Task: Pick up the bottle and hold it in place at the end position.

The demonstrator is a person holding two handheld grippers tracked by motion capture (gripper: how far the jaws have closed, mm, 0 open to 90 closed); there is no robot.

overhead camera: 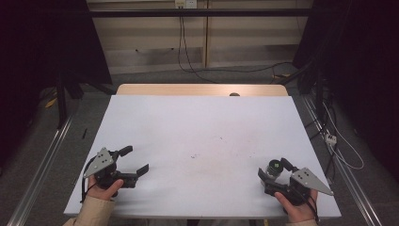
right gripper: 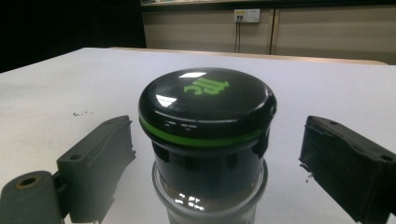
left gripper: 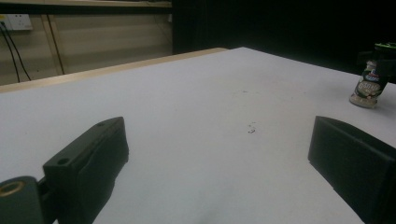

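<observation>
A small jar (right gripper: 205, 154) with a black lid and a green ring stands upright on the white table (overhead camera: 202, 132) near its front right corner. My right gripper (overhead camera: 274, 170) is open with a jaw on each side of the jar (overhead camera: 274, 168), neither jaw touching it. In the left gripper view the same jar (left gripper: 371, 84) stands far off at the right and has a printed label. At the front left, my left gripper (overhead camera: 133, 161) rests open with nothing between its jaws. A hand holds each gripper from the near edge.
The wooden strip (overhead camera: 202, 89) of the table's far edge lies beyond the white surface. A few small dark specks (overhead camera: 195, 155) mark the middle. Cables (overhead camera: 339, 141) run across the floor at the right, and a metal rail (overhead camera: 42, 160) runs along the left.
</observation>
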